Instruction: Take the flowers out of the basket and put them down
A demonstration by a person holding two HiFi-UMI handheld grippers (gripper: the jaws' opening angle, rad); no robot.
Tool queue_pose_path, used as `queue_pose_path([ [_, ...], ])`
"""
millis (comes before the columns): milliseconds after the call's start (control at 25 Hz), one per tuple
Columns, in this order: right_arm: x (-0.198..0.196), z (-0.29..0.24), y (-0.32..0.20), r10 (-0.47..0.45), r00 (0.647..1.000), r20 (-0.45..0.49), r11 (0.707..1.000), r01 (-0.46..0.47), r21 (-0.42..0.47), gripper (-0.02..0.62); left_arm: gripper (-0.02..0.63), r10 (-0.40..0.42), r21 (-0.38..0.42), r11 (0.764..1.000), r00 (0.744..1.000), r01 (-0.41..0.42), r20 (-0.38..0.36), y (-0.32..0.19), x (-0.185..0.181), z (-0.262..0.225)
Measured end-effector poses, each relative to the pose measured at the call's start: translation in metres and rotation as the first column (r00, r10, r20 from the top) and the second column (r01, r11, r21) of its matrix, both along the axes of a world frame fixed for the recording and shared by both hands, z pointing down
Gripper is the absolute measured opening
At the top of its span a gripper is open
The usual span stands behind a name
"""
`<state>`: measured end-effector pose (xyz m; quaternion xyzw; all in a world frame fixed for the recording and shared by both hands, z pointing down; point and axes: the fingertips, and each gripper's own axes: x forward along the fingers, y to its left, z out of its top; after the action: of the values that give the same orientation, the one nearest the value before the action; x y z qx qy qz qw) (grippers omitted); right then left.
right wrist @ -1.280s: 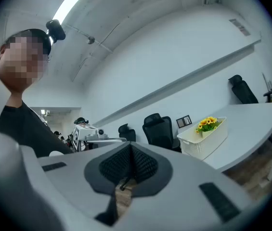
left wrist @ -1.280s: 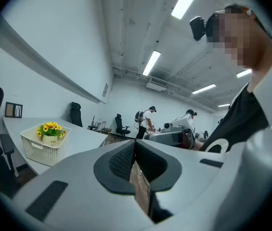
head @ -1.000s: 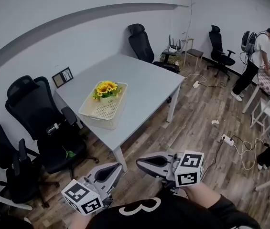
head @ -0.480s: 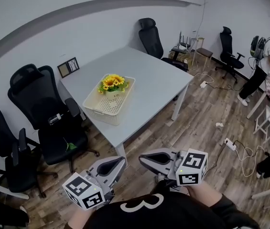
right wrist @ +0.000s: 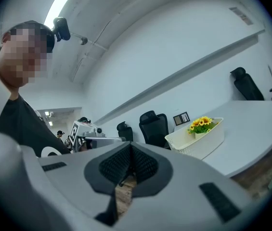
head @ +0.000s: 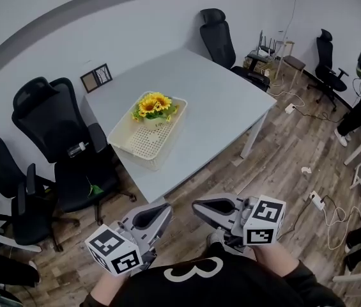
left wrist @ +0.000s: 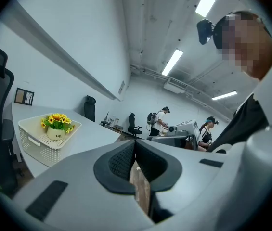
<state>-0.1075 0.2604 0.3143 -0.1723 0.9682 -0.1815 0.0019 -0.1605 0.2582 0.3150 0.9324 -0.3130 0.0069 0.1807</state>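
Yellow sunflowers in a small white pot [head: 154, 109] stand at the far end of a cream perforated basket [head: 137, 148] on the grey table [head: 218, 101]. The same flowers [left wrist: 56, 123] [right wrist: 200, 124] show small in both gripper views. My left gripper [head: 163, 211] is held low near my body, well short of the table, jaws shut with nothing between them. Beside it my right gripper [head: 199, 206] is also shut and empty, pointing toward the left one.
Black office chairs [head: 52, 130] crowd the table's left side, another [head: 215, 27] stands behind it. A framed picture [head: 96, 78] leans on the wall. Cables and a power strip [head: 316, 201] lie on the wooden floor at right. People stand in the room's far part [left wrist: 161, 121].
The head view has shifted, so table and basket appear closer and further right. Both grippers stay shut near my body.
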Motion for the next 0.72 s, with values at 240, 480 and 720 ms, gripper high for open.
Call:
queue_pose_path([
  [240,0.043,-0.005,-0.062,-0.057,0.998,0.023,0.998,0.057,-0.004,0.006,0.012,-0.023,-0.032,0.999,1.0,0.023,-0.004,-0.061,0.052,0.004],
  [480,0.086,-0.016,-0.119,-0.055,0.998,0.024,0.998,0.055,0.02,0.006,0.012,-0.018,-0.046,0.999,1.0,0.018,-0.002,-0.117,0.1,0.007],
  [720,0.129,-0.021,-0.156,-0.033,0.999,0.025,0.999,0.032,0.028,0.006,0.012,-0.057,-0.02,0.998,0.998,0.056,-0.031,-0.153,0.136,-0.007],
])
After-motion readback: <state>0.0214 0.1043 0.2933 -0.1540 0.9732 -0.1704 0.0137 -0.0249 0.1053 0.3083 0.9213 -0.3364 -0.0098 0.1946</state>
